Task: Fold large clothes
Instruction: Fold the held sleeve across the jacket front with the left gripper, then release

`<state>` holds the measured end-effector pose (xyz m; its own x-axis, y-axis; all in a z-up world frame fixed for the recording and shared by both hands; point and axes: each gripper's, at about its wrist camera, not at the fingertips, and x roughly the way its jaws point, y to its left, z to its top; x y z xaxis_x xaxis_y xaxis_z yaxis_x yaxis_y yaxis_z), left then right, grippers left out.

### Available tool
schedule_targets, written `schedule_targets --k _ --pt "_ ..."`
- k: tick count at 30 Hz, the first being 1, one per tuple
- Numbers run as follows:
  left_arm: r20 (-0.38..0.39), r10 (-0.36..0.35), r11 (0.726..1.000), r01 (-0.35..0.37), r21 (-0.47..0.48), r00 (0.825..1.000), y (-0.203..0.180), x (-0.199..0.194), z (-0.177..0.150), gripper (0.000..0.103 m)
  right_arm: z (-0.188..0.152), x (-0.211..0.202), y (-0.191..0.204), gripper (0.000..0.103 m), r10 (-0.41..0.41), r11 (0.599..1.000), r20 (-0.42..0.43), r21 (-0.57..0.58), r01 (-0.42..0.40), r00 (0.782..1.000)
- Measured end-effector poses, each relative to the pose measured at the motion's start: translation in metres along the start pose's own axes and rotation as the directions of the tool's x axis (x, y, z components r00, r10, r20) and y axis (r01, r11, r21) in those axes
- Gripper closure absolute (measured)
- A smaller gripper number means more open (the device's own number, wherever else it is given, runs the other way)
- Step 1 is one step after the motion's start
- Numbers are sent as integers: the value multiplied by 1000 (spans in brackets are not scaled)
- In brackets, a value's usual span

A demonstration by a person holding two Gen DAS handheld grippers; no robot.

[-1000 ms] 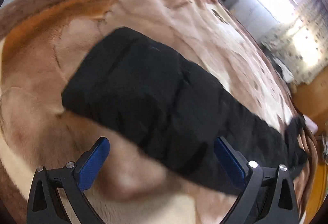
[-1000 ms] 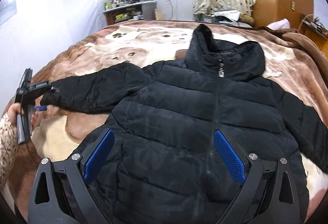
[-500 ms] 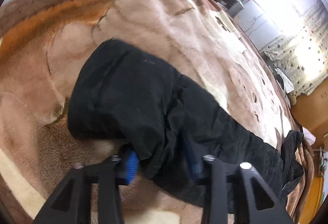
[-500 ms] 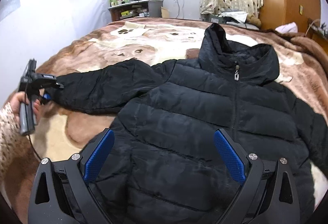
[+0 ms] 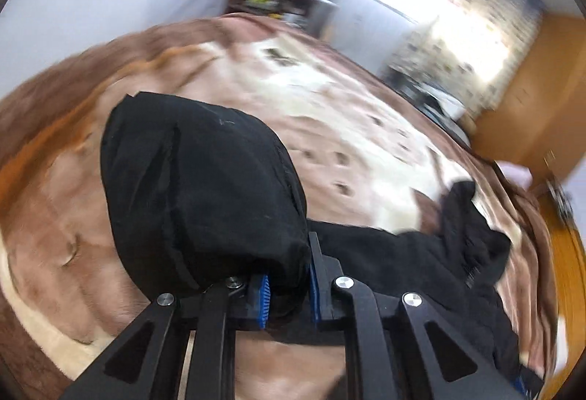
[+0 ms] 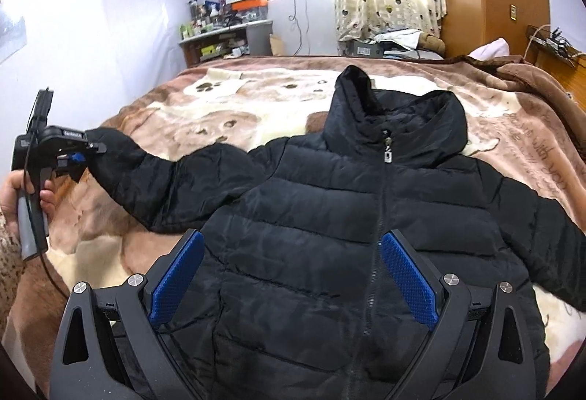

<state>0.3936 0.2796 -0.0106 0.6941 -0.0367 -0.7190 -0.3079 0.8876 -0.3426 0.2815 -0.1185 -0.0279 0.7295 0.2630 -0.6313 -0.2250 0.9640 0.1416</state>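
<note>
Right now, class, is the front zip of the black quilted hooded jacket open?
No. The black quilted hooded jacket lies zipped, its silver zip pull at the collar.

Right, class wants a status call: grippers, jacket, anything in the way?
Left gripper just closed on sleeve cuff, cuff raised. Right gripper open above jacket. Jacket flat on blanket, zipped. Nothing in the way.

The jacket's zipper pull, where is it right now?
In the right wrist view the zipper pull hangs near the middle, at the top of the black jacket, just under the hood, with the brown blanket beyond.
</note>
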Motion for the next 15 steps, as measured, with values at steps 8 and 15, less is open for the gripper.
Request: schedule_targets --k 8,15 --pt "-79 -80 965 97 244 994 -119 9 -26 86 -2 -16 -33 6 -36 997 20 66 35 999" --pt "-242 -87 908 177 380 966 -196 49 -77 86 -8 -20 -72 6 -75 988 -2 136 75 997"
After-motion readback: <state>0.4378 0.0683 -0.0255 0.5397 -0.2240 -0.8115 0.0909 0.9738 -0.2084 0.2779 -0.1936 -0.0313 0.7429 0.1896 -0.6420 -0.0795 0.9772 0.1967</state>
